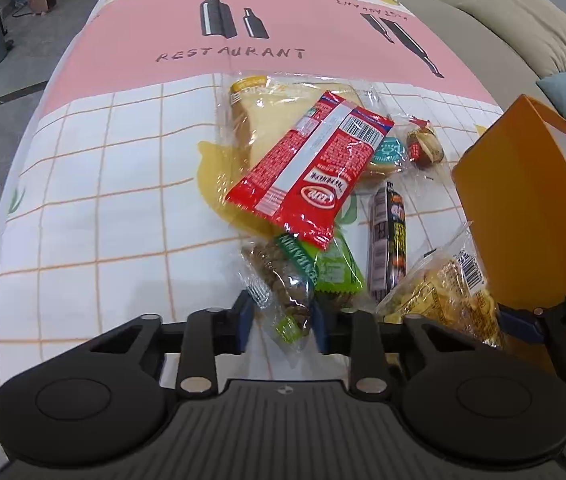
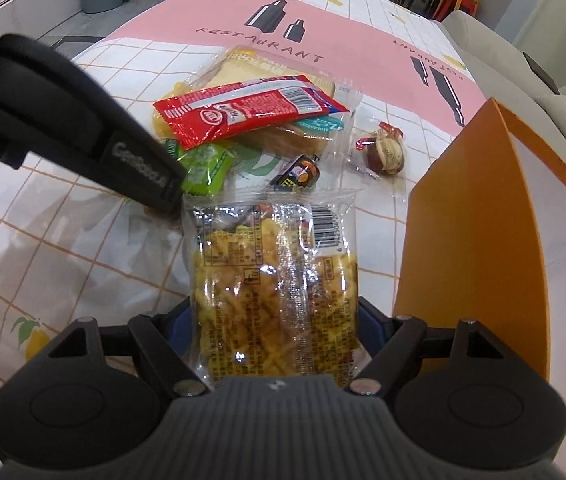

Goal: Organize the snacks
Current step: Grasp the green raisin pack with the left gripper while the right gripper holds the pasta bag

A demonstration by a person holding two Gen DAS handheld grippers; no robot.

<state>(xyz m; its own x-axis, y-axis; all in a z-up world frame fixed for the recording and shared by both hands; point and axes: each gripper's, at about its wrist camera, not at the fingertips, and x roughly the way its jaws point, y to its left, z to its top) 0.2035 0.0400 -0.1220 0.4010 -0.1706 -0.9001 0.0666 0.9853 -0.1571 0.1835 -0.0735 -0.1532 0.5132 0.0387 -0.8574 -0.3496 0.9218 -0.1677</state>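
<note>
Clear-wrapped nut pack (image 1: 283, 292) on tabletop (image 1: 103, 208), apparently pinched by narrowed left tongs (image 1: 283, 320); right tongs (image 2: 277, 316) wide, straddling yellow crisps bag (image 2: 275, 280). Step: grasping. Next: orange box (image 2: 463, 220).

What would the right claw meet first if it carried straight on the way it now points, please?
Most likely the clear packet of yellow crisps, already lying between the open right claw fingers; the tablecloth lies right under it. Depth is hard to judge here, so contact may be near.
</note>
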